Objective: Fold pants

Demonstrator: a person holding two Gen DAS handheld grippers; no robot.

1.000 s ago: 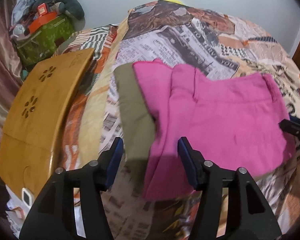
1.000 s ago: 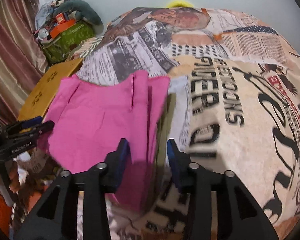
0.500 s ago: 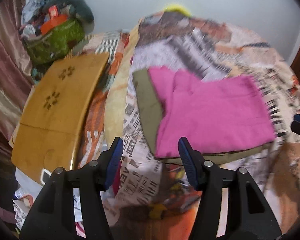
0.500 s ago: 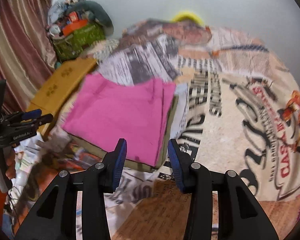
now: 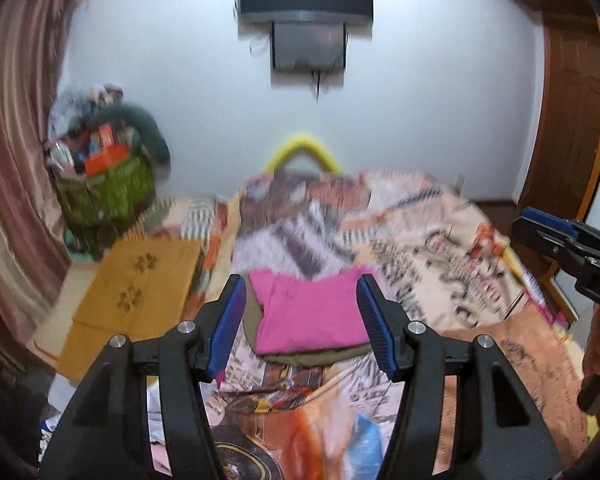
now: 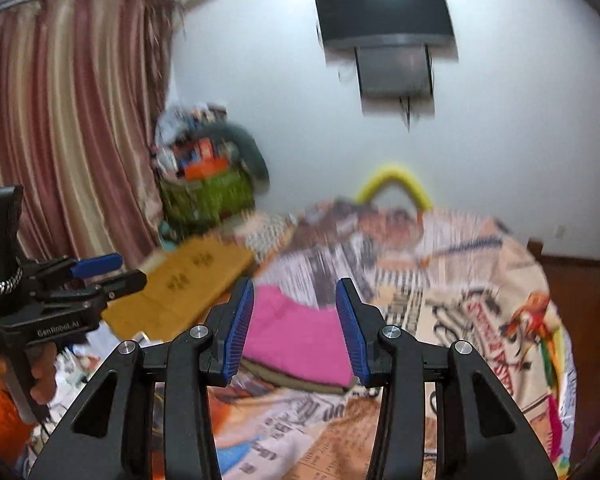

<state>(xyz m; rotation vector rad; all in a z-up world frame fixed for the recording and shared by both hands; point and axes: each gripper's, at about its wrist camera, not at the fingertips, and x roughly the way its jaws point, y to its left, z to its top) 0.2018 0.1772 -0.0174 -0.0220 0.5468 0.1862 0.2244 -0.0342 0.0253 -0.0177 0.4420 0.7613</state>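
Grippers, left (image 5: pixel 302 320) and right (image 6: pixel 295 326), have risen from folded pink pants (image 5: pixel 312 312), jaws apart, empty.

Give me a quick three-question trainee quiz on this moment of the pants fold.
1. True or false: the left claw grips the pink pants.
2. What lies directly under the pink pants? A) wooden lap desk B) olive garment C) green basket
3. In the right wrist view, which side of the bed is the wooden lap desk on?

Key
1. False: both the left claw and the right claw are open, holding nothing.
2. B, the olive garment.
3. The left side.
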